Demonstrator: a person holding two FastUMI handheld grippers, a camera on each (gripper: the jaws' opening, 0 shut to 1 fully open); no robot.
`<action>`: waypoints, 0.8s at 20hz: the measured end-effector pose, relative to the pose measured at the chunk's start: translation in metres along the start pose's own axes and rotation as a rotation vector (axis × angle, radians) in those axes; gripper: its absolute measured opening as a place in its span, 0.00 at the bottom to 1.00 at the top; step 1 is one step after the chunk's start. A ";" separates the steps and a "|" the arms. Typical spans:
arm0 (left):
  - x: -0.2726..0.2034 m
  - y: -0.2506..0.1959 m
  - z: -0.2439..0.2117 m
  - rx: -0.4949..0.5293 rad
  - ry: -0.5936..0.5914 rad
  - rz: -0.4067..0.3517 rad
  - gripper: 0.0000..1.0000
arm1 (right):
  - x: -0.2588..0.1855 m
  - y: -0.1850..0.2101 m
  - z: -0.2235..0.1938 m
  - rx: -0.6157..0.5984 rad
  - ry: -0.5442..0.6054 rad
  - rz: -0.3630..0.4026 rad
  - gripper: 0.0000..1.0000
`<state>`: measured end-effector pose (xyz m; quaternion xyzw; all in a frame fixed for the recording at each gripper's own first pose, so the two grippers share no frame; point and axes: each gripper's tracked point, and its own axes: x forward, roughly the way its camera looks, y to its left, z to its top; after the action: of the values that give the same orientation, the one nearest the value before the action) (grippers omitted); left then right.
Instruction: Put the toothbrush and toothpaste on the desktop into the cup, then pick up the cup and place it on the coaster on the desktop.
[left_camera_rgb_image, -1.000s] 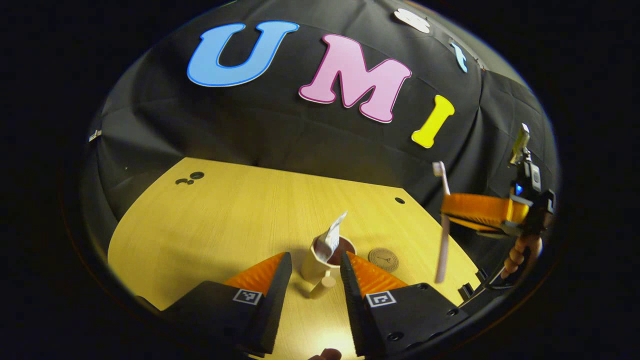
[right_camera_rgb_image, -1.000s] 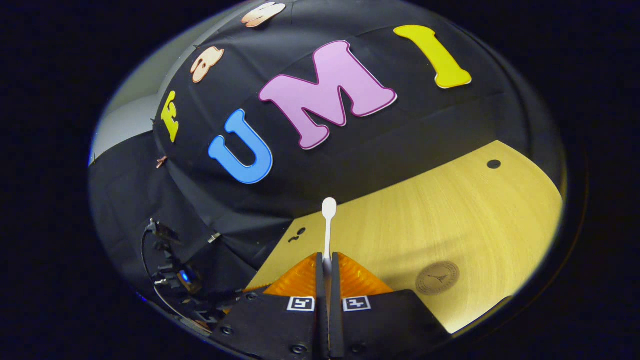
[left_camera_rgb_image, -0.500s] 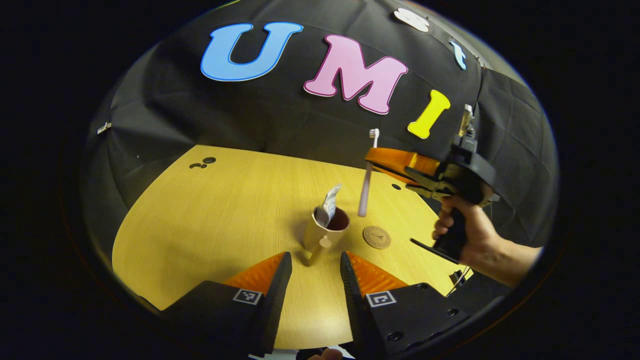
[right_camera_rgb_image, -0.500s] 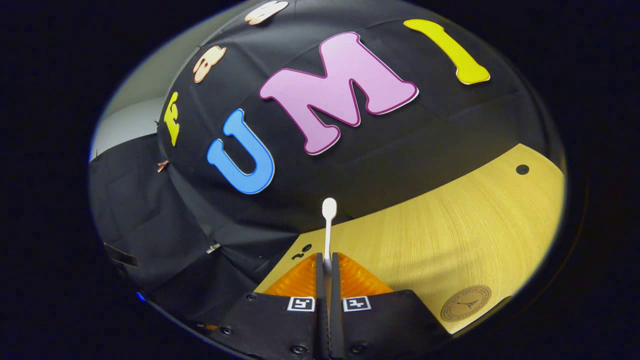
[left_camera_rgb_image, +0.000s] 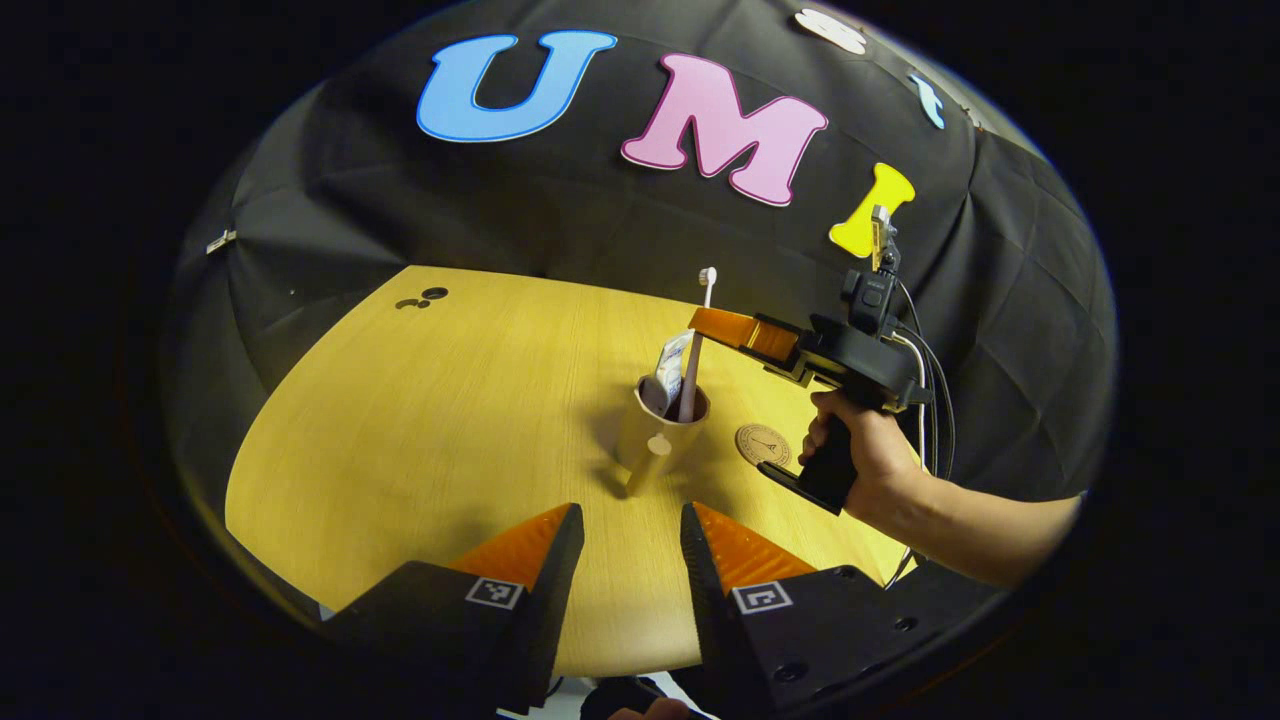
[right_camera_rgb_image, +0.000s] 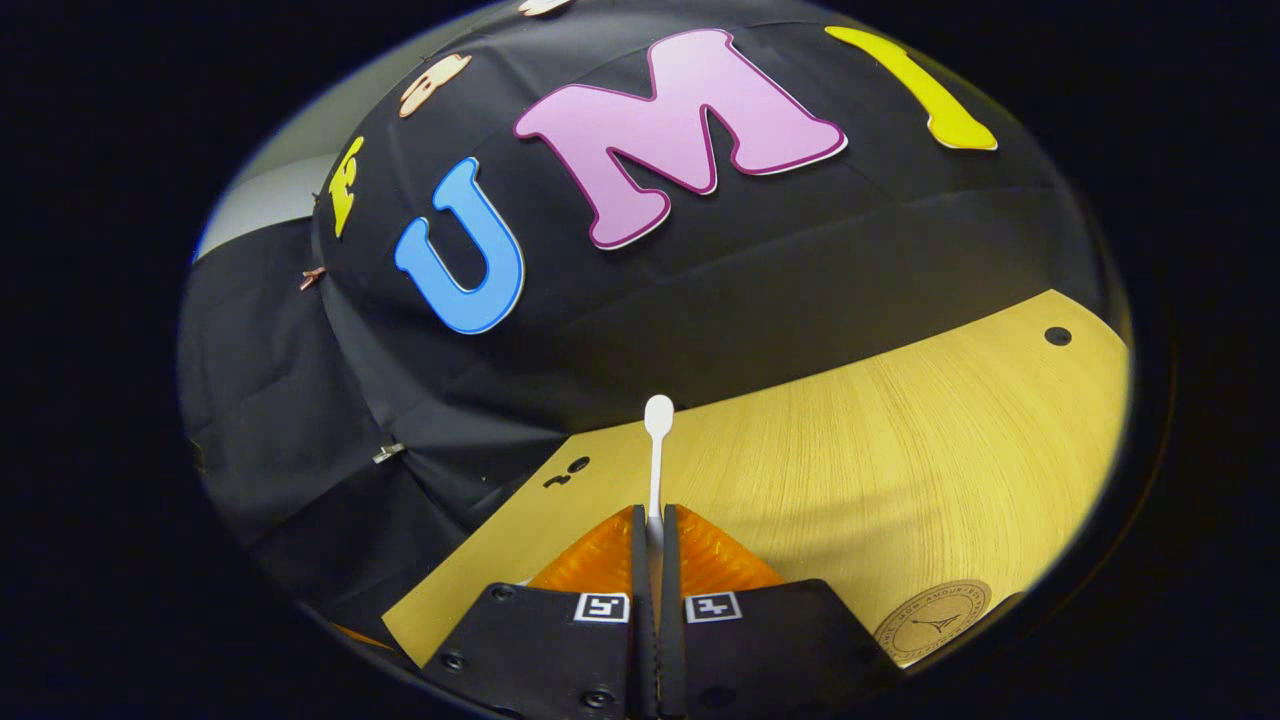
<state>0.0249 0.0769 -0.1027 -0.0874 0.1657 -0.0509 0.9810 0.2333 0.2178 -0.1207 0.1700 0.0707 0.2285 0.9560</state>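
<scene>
Toothbrush clamped upright in the right gripper, its lower end inside the cup beside the toothpaste. We advise releasing only once it rests inside. Left gripper gapes, empty, nearer. Coaster lies just right.

The cup stands mid-desk. Toothpaste and toothbrush stand in it. The coaster lies just right.

Wooden desktop against the black cloth wall
Small dark holes, perhaps cable openings, near its far edge; one more
</scene>
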 end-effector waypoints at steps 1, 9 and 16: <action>0.000 0.000 0.000 -0.003 0.002 0.005 0.61 | -0.001 -0.002 -0.003 -0.010 0.005 -0.002 0.06; 0.007 -0.007 0.004 -0.001 0.002 0.043 0.61 | -0.016 -0.001 -0.016 -0.021 0.031 0.024 0.08; 0.023 -0.014 0.004 0.018 0.021 0.063 0.61 | -0.049 0.011 -0.049 -0.004 0.146 0.077 0.17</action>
<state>0.0464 0.0612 -0.1036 -0.0729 0.1783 -0.0226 0.9810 0.1750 0.2194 -0.1598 0.1536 0.1335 0.2770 0.9391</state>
